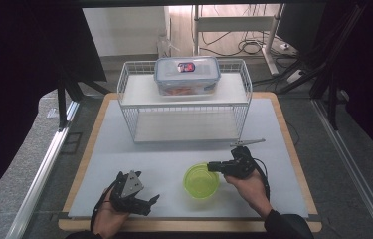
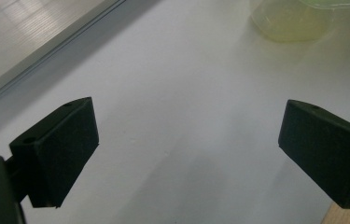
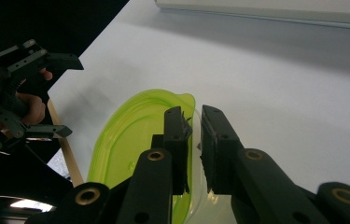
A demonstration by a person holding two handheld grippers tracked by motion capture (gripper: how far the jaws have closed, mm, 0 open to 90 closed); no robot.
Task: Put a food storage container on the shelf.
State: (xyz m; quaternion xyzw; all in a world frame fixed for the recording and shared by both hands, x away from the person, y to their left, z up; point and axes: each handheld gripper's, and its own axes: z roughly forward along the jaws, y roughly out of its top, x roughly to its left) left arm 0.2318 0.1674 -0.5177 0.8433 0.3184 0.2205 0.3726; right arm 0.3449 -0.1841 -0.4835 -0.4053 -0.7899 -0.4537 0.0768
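We clamp our right gripper (image 3: 192,122) on the green bowl's (image 1: 201,180) rim, its wall partly hidden; our left gripper (image 2: 189,140) gapes empty.

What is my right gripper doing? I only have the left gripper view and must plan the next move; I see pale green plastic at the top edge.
Observer: The right gripper is shut on the rim of a green bowl, one jaw inside the wall, one outside.
Operator: Where does the bowl sit?
Observer: On the white mat, near the front edge, between both hands.
Operator: Anything beyond it?
Observer: A white wire rack stands at the back, with a clear lidded container on its upper shelf.
Operator: And my left gripper?
Observer: The left gripper is open, apart from the bowl.
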